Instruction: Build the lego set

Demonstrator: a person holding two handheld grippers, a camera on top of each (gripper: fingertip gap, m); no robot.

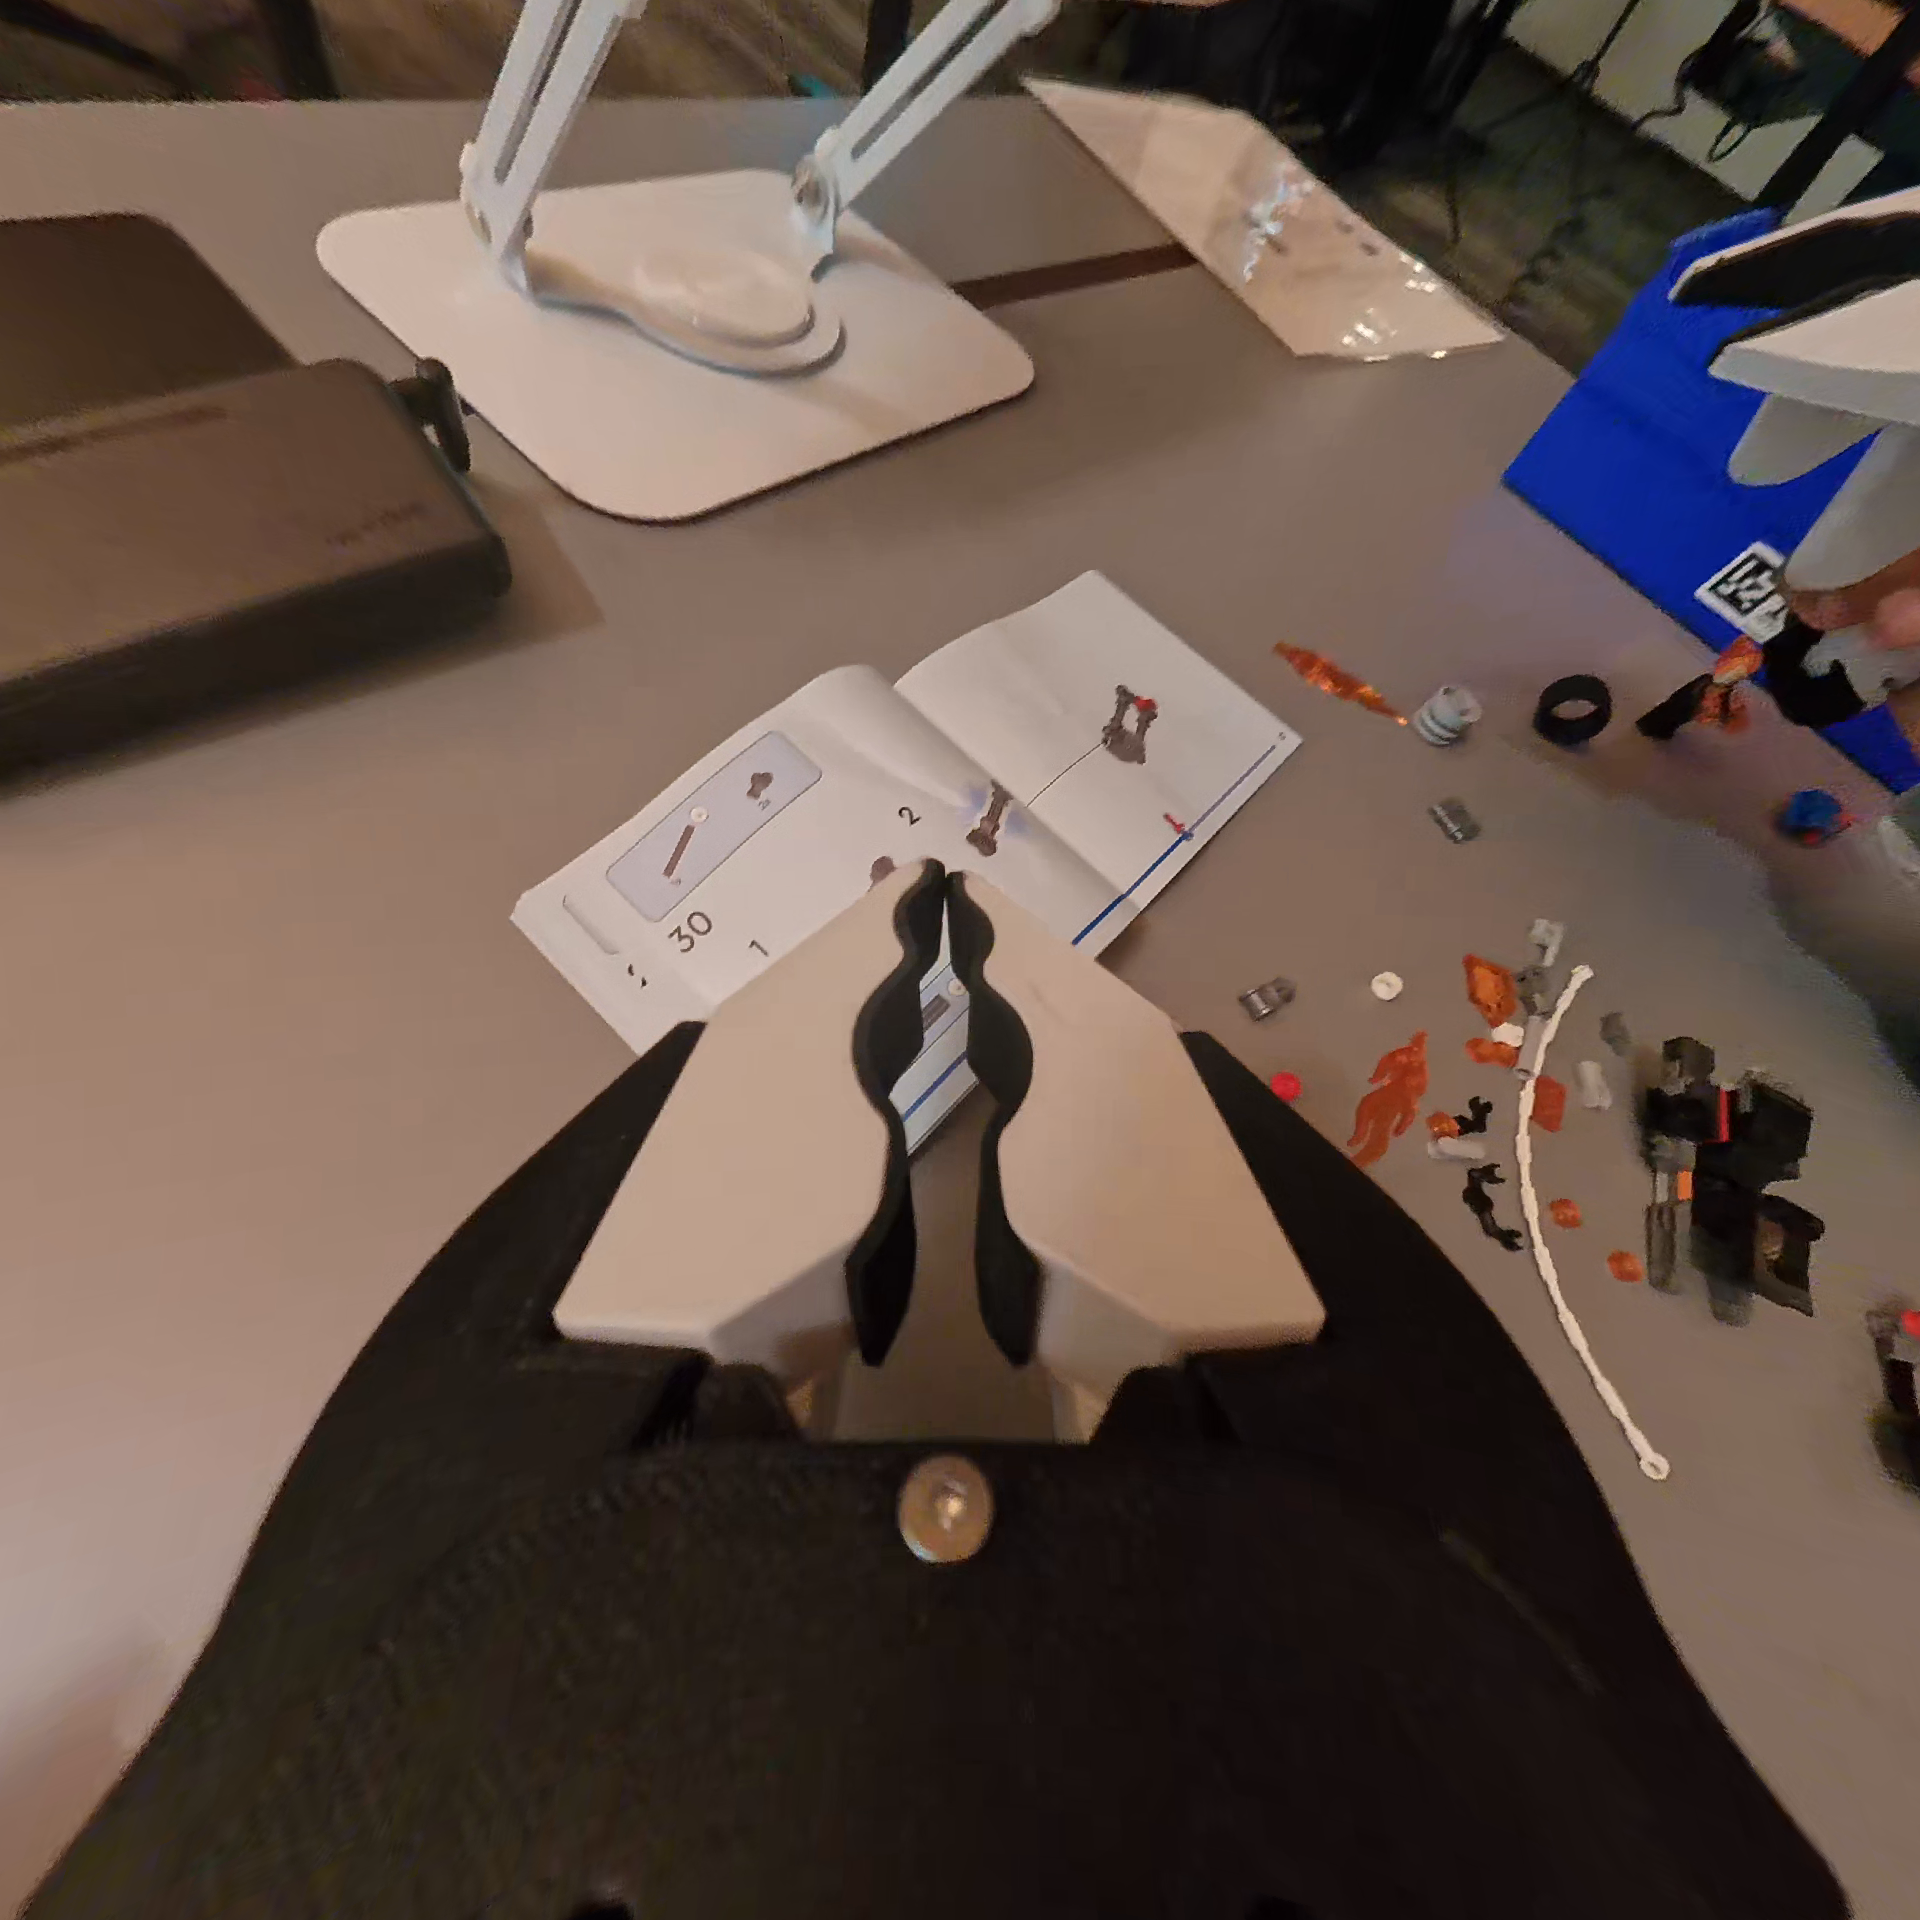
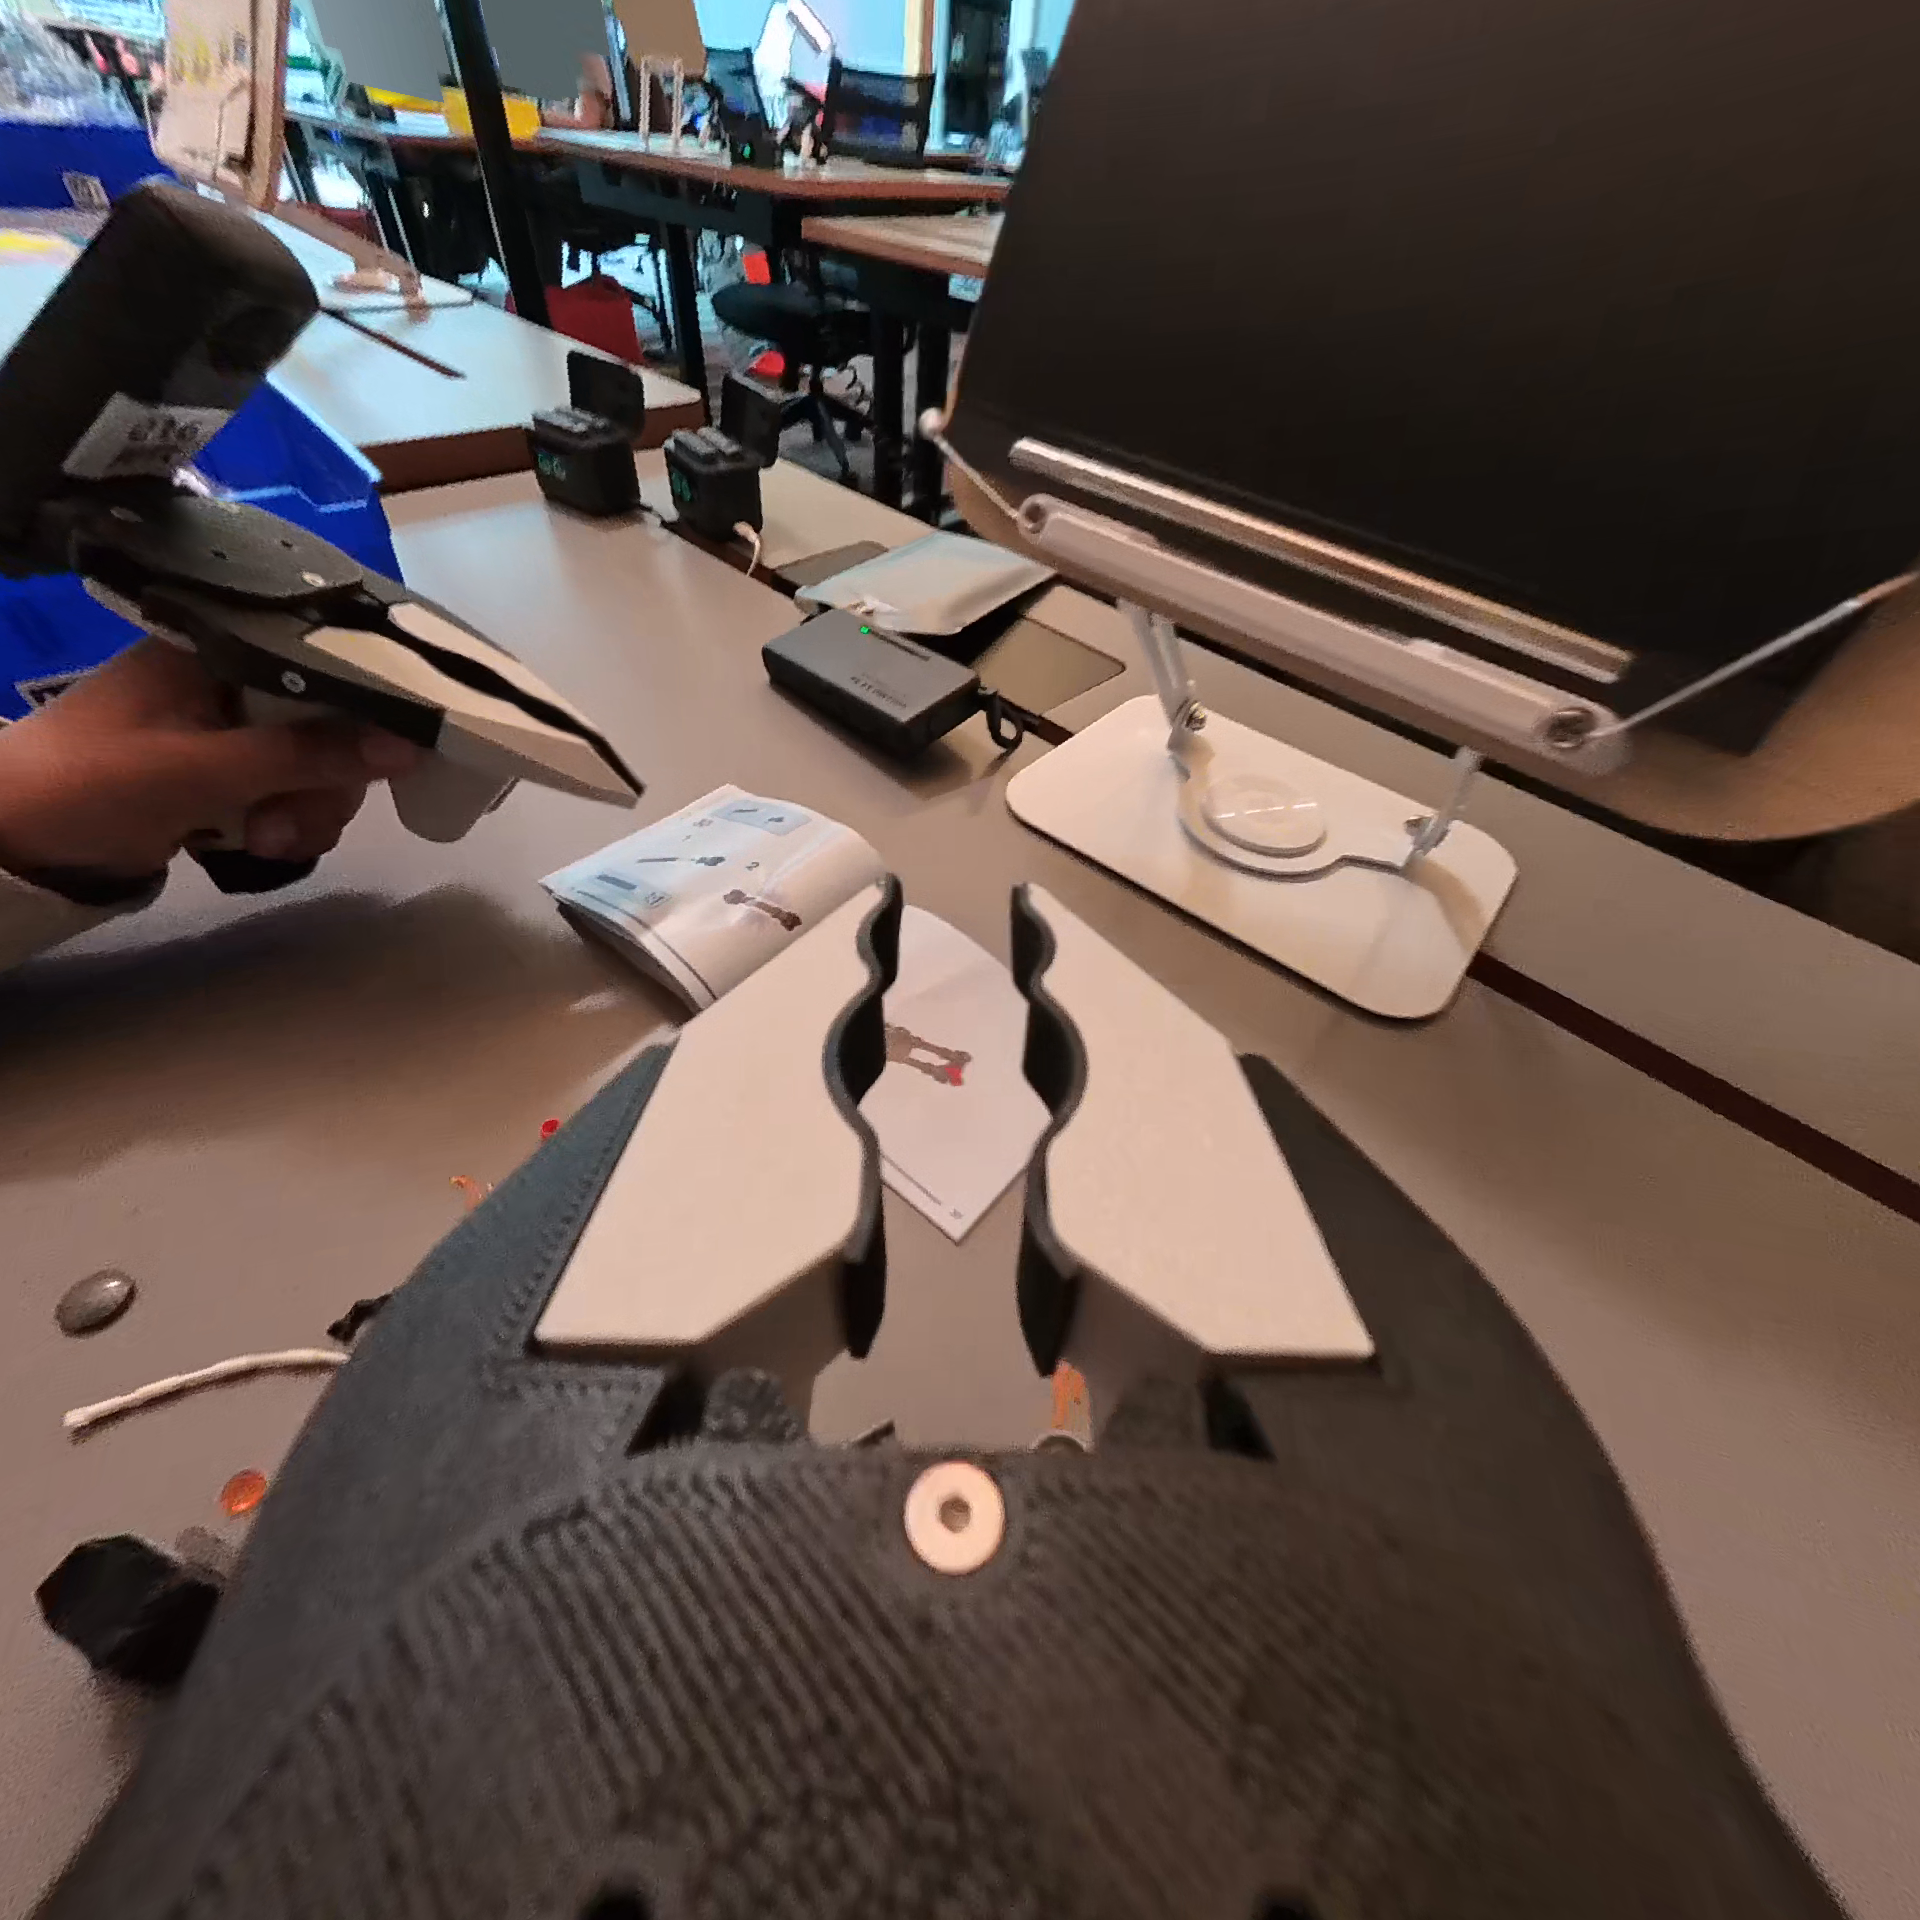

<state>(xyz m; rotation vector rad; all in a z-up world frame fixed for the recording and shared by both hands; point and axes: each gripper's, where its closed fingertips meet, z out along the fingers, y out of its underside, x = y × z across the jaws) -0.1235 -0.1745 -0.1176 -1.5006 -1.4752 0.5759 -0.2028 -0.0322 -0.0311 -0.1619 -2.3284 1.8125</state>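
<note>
White stand base [image 1: 675, 343] and booklet [image 1: 904, 800] lie ahead; left gripper [image 1: 940, 873] pressed together, right gripper [image 2: 951, 904] spread, both empty.

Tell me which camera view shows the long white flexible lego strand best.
Left wrist view: the long white flexible lego strand lies fully visible, curving among loose pieces. The right wrist view shows only one short end beside the gripper body.

Warm, dim indoor light; the tabletop [image 1: 1351, 540] shows soft shadows and a pale sheen. Motion blur smears the small pieces [image 1: 1507, 1091] at the left wrist view's right edge. Wide-angle bending curves the edges. The background in the right wrist view is brighter.
</note>
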